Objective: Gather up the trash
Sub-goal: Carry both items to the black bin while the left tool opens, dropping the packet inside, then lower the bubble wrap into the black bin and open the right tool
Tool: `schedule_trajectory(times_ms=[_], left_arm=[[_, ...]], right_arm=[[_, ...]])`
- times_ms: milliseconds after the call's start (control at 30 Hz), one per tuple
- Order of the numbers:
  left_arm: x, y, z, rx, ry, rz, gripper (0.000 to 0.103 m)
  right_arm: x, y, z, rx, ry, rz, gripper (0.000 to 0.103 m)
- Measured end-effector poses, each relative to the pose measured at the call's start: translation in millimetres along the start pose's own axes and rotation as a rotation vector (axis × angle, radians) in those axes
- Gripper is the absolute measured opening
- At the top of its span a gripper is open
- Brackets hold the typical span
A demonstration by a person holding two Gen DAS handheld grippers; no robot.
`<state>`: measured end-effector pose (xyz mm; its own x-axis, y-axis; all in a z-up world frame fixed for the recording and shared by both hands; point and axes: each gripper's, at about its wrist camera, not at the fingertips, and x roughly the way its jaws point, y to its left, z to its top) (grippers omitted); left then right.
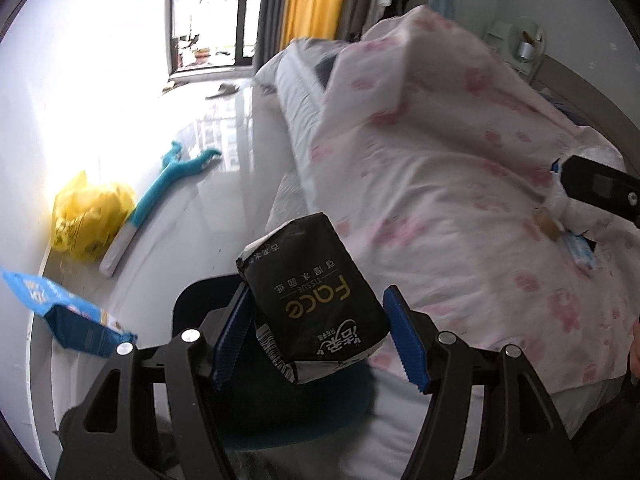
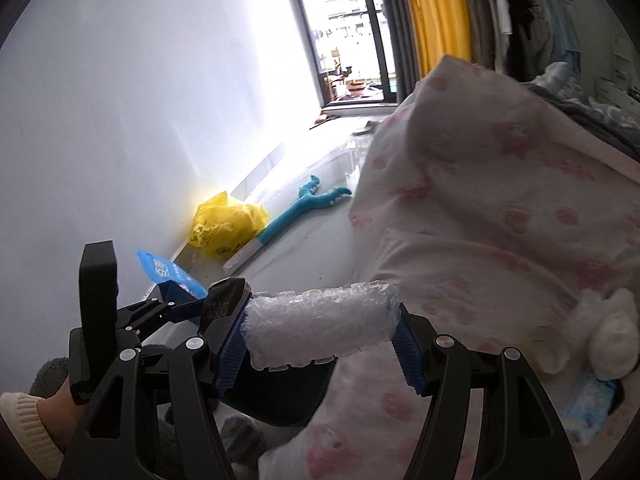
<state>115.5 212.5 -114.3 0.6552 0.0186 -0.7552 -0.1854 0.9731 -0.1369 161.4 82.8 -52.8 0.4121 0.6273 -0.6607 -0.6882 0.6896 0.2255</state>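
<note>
Between my left gripper's [image 1: 318, 340] blue pads — pinched upright — sits the black tissue pack [image 1: 316, 292]; my right gripper [image 2: 324, 344] clamps a bubble-wrap roll [image 2: 322, 316] crosswise, near the pink-printed quilt [image 2: 500, 220].

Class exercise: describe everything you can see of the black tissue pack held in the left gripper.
The black tissue pack is a soft, crumpled plastic-looking wrapper with gold "Face" lettering and white characters, its torn-looking ends showing white. It stands tilted between the blue ribbed pads of the left gripper, lifted above the floor beside the pink-patterned bedding. The right-wrist view glimpses only its edge.
</note>
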Motion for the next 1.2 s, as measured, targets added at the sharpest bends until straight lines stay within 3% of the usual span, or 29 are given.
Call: schedule_trajectory(times_ms=[367,567,933,1200], left_arm=[[31,52,-21,-0.101,0.181,0.002,0.071],[38,67,-30,-0.123,0.241,-0.014,0.085],[3,93,-26,-0.129,0.136,0.023,0.088],[-32,113,-20,-0.120,-0.009,0.073,0.088]], right_arm=[[44,33,3,-0.023,0.072,0.025,0.066],[67,44,0,-0.029,0.117,0.033,0.066],[115,57,-8,0.003,0.208,0.039,0.066],[162,62,-23,0.037,0.295,0.022,0.066]])
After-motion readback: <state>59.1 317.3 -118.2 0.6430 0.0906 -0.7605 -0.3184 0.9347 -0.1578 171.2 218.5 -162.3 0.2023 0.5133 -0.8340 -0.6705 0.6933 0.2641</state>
